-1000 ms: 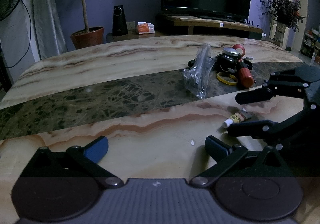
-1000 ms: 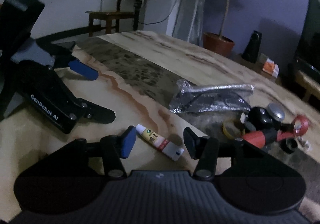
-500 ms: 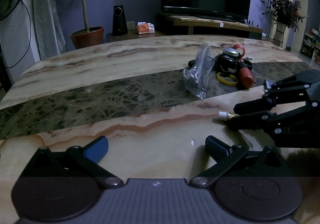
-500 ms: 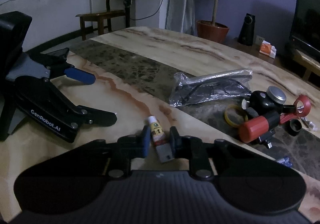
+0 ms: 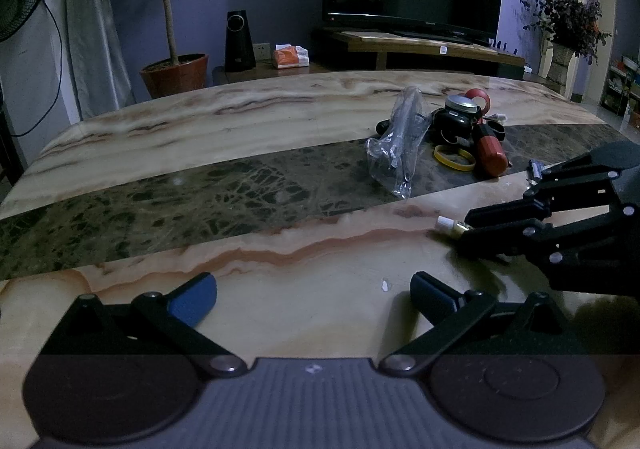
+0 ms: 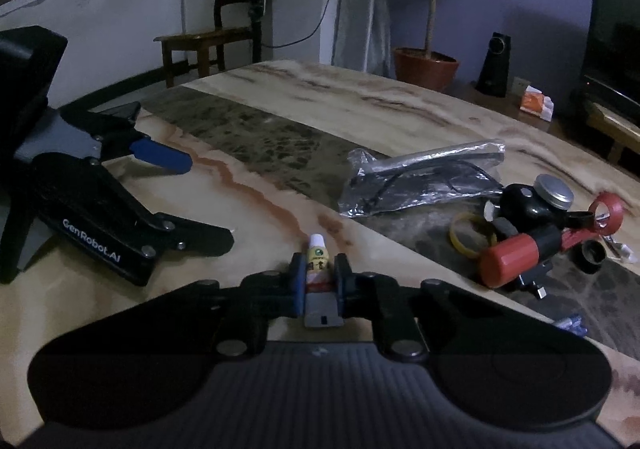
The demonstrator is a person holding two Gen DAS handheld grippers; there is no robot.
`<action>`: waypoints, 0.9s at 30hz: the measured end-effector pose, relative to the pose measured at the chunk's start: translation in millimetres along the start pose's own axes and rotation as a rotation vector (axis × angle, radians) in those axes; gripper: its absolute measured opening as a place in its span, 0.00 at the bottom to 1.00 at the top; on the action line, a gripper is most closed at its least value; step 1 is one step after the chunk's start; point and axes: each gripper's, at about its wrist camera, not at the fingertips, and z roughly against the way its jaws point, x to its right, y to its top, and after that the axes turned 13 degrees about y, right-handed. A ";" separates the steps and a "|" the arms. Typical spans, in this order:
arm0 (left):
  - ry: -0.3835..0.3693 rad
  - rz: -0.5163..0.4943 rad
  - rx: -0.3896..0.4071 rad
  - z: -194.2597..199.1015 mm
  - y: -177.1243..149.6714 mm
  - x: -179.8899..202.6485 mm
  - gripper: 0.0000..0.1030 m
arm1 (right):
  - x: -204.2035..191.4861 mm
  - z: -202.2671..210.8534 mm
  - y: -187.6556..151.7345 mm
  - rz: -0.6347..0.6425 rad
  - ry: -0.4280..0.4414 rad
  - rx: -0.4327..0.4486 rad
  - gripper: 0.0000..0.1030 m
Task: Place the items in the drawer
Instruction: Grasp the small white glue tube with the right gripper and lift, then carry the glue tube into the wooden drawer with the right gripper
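A small glue tube with a white cap sits between the pads of my right gripper, which is shut on it low over the marble table. In the left wrist view only the tube's white cap pokes out of the right gripper. My left gripper rests open near the table's front edge with nothing between its fingers; it also shows at the left of the right wrist view. No drawer is in view.
A clear plastic bag with dark contents lies on the dark marble band. Beside it sits a pile: a red-handled tool, a yellow ring, a black round-lidded item, red tape. A chair, plant pot and TV stand beyond.
My right gripper went from open around the glue tube to shut on it. The tube turned to point forward along the fingers. The left gripper stayed still.
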 end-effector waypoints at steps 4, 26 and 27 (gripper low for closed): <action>0.000 0.000 0.000 0.0 0.0 0.0 1.00 | -5.6 3.4 -2.5 0.006 -0.010 0.009 0.16; 0.000 0.000 0.000 0.1 0.0 0.0 1.00 | -78.2 150.1 -68.5 -0.024 0.112 0.084 0.16; 0.000 0.000 0.000 0.1 0.0 0.0 1.00 | -84.7 158.5 -73.5 -0.017 0.128 0.083 0.16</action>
